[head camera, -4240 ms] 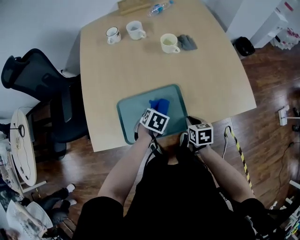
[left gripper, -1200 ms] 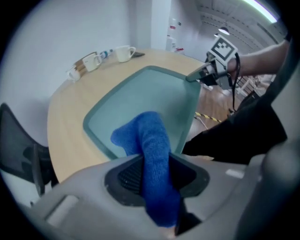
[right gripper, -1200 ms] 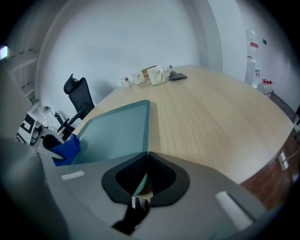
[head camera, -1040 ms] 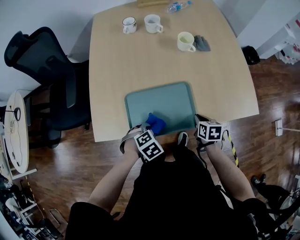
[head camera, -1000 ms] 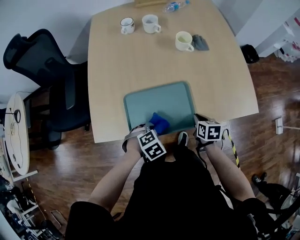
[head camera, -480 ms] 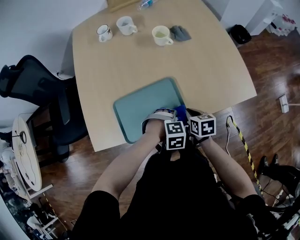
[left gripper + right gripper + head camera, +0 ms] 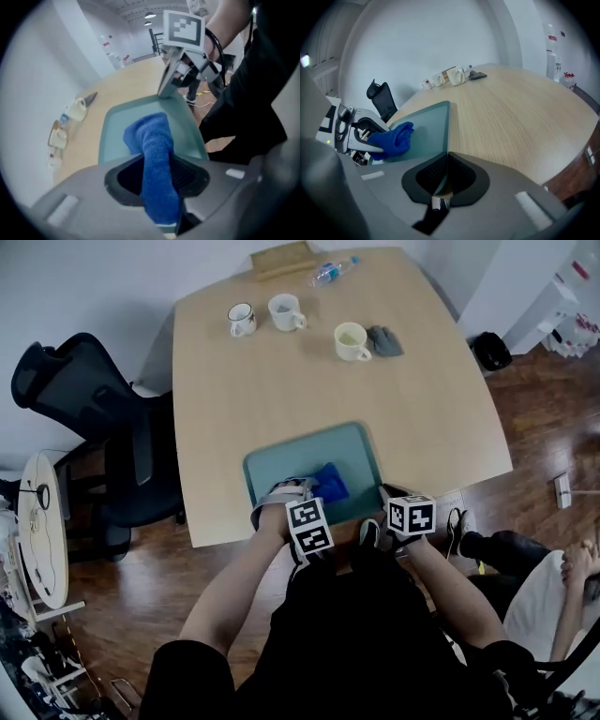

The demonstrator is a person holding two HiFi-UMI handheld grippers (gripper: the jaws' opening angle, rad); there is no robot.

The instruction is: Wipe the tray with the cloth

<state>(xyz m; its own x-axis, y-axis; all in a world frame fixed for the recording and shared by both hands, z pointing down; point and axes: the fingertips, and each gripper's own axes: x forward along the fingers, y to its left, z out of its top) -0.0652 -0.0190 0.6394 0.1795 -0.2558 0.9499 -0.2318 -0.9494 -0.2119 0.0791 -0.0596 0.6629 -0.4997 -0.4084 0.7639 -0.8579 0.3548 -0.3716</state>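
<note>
Thickly rolled blue terry cloth [image 7: 152, 140], clamped in left claw [image 7: 157, 176], pressed onto near part of teal rectangular plastic tray [image 7: 291, 465] on pale wooden counter [image 7: 281, 381]. Tray's near right rim pinched in right claw [image 7: 440, 176]. Cloth's tail end hidden inside claw housing.
</note>
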